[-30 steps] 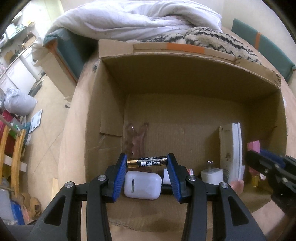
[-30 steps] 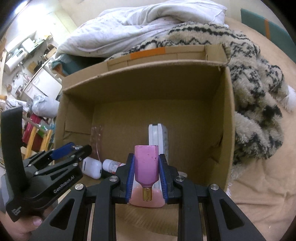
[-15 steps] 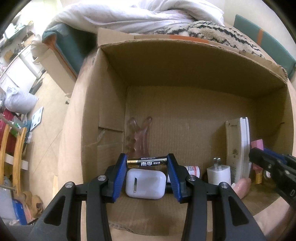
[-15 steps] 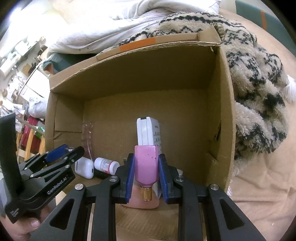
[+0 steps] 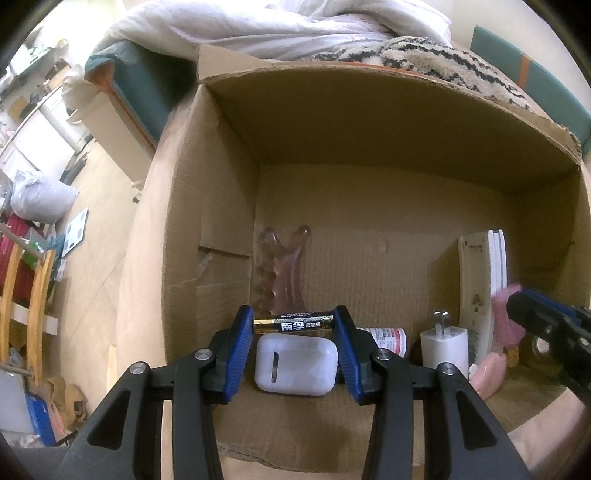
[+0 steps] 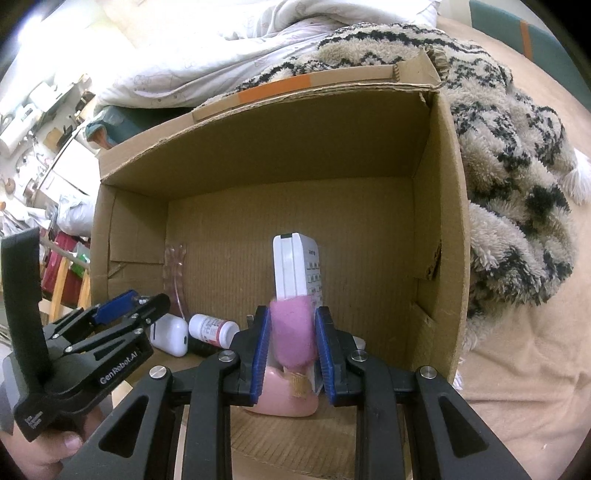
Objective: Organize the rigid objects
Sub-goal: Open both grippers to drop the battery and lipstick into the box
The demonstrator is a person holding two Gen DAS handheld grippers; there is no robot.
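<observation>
My left gripper (image 5: pixel 294 322) is shut on a black and gold battery (image 5: pixel 294 324), held crosswise over the near part of an open cardboard box (image 5: pixel 369 122). Below it on the box floor lies a white earbud case (image 5: pixel 295 365). My right gripper (image 6: pixel 291 328) is shut on a pink bottle (image 6: pixel 293 332), blurred and tilting, low inside the same box (image 6: pixel 439 221) just in front of a white remote (image 6: pixel 295 269) that stands on edge. The right gripper also shows at the right of the left wrist view (image 5: pixel 535 321).
On the box floor are a clear pink comb-like tool (image 5: pixel 280 269), a small pill bottle (image 5: pixel 388 336), a white plug charger (image 5: pixel 443 347) and a pink rounded object (image 6: pixel 284 395). A furry patterned blanket (image 6: pixel 517 184) lies right of the box, a white duvet (image 5: pixel 295 26) behind.
Both grippers have moved forward and down into the box with their objects. The pink bottle now tilts and blurs between the right fingers, which look slightly wider apart.
</observation>
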